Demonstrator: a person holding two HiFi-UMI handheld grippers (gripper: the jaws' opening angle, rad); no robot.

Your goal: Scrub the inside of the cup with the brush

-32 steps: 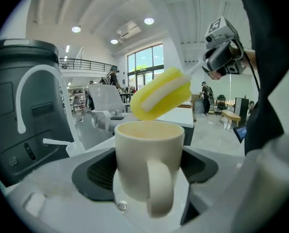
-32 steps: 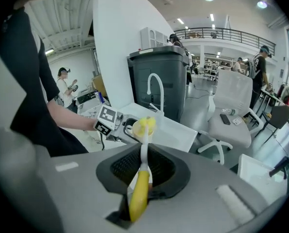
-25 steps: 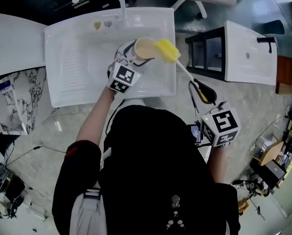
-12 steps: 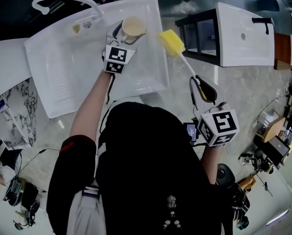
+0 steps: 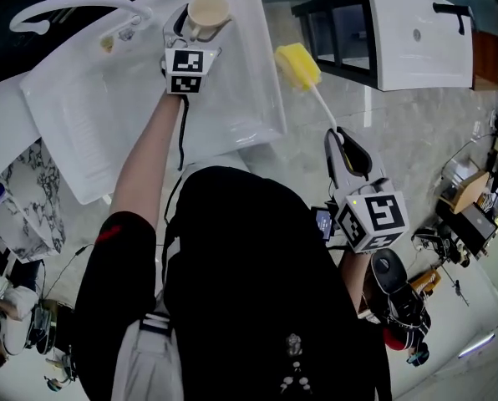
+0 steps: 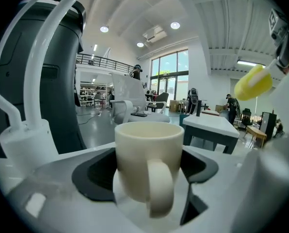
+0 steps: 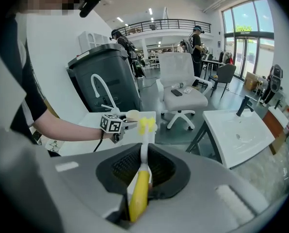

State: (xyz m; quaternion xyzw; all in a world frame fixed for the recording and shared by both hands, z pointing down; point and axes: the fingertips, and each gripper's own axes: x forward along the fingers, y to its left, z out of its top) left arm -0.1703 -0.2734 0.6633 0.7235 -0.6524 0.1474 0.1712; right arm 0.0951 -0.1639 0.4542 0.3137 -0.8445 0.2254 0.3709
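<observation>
A cream cup [image 5: 208,11] stands upright at the far corner of the white sink [image 5: 90,98], with my left gripper [image 5: 189,32] shut on it. In the left gripper view the cup [image 6: 148,159] fills the jaws with its handle toward the camera. My right gripper [image 5: 348,159] is shut on the yellow handle of a brush [image 5: 309,82]; its yellow sponge head hangs in the air to the right of the sink, apart from the cup. The right gripper view shows the brush [image 7: 140,178] running out between the jaws toward the cup [image 7: 133,114].
A white tap [image 5: 65,8] arches over the sink's far edge. A second white sink [image 5: 416,36] on a dark frame stands at the right. A grey bin [image 7: 103,76] and a white office chair [image 7: 181,89] stand beyond. Marbled floor lies below.
The cup has gone from tilted against the brush head to upright at the sink's far corner. The brush head now hangs clear of the cup, to its right.
</observation>
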